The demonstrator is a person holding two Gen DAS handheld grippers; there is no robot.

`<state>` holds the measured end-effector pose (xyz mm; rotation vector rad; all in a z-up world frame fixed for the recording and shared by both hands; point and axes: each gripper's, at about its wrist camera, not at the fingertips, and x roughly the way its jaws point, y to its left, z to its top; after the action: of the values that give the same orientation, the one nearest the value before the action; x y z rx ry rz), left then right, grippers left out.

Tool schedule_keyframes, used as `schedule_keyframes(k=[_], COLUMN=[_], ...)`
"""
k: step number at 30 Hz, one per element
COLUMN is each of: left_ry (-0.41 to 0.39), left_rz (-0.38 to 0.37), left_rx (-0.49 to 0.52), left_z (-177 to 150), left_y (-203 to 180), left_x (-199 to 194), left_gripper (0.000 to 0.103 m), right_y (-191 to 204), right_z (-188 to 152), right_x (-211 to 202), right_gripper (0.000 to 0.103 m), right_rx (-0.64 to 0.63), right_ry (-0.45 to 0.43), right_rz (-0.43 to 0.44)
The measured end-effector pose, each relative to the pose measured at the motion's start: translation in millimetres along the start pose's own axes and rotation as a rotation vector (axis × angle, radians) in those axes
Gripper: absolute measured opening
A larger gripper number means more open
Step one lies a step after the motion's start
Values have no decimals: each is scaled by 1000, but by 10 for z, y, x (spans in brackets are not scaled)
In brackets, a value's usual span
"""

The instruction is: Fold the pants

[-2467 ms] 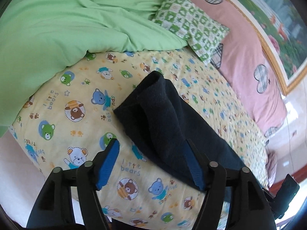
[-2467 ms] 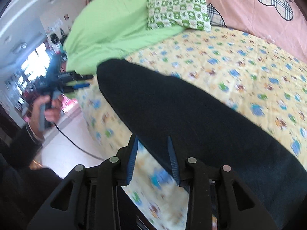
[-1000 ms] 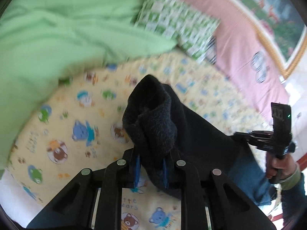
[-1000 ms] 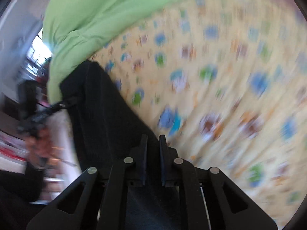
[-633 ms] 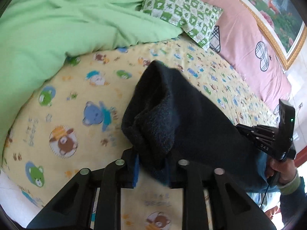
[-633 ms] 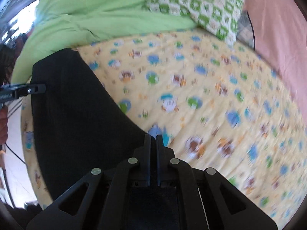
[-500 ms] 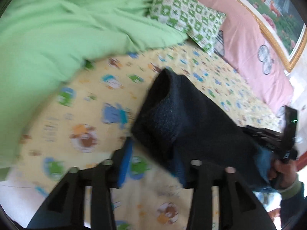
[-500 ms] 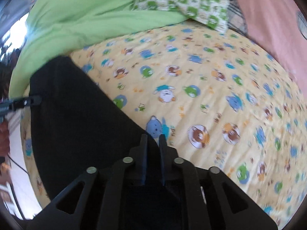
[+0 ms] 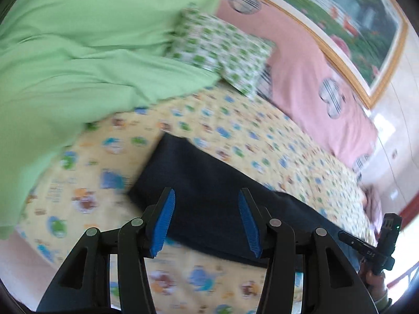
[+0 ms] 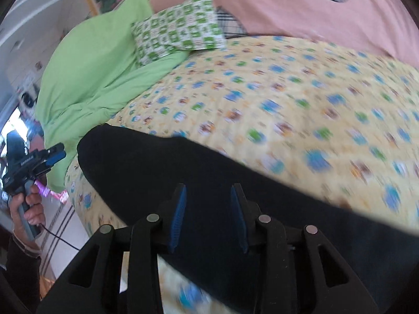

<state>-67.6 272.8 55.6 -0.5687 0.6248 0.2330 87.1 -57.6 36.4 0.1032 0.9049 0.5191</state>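
The dark navy pants (image 9: 209, 183) lie as a flat folded strip across the yellow bear-print sheet (image 9: 235, 130), near the bed's front edge. My left gripper (image 9: 205, 222) hovers just above one end of the strip, open, its blue pads (image 9: 163, 222) clear of the cloth. In the right wrist view the pants (image 10: 157, 170) run under my right gripper (image 10: 208, 217), whose jaws are opening with nothing pressed between them. Each view also shows the other gripper: the right gripper (image 9: 366, 246) low on the right, the left gripper (image 10: 52, 157) at the left edge, held in a hand (image 10: 28, 209).
A green duvet (image 9: 78, 65) is heaped at the sheet's far left, with a green checked pillow (image 9: 222, 49) against the pink headboard (image 9: 314, 91). The bed edge drops to pale floor (image 10: 60, 225) beside the left hand. A framed picture (image 9: 340, 13) hangs above.
My left gripper has let go of the bunched pants end, which now lies flat, and has drawn back. My right gripper has opened and released the pants, swinging back and to the side.
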Motion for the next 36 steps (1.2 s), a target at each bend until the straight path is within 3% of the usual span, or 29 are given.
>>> schedule_keyframes(k=[12,19,26,30,36], left_ry=[199,261,318,338,379], left_rz=[-205,-309,-387,-424,-455], left_rx=[240,348,429,471,555], left_z=[-376,-551,-672,-725,-789], left_y=[-1347,-2018,-2511,-2759,-3093], left_x=[623,812,969,1031,1159], left_gripper=[60,63,67,70,71], right_y=[-522,-708,-908,-1051,-1262], right_z=[-681,-1040,-1327,-1463,-1590], right_x=[-801,-1136,-1410,-1521,-1570], right_gripper=[37,37,38,45,45], right_rx=[168,271,383,458,590], right_ry=[-73,-118,-159,-187,-217], right_rz=[-129,-199,-247,-280,-266])
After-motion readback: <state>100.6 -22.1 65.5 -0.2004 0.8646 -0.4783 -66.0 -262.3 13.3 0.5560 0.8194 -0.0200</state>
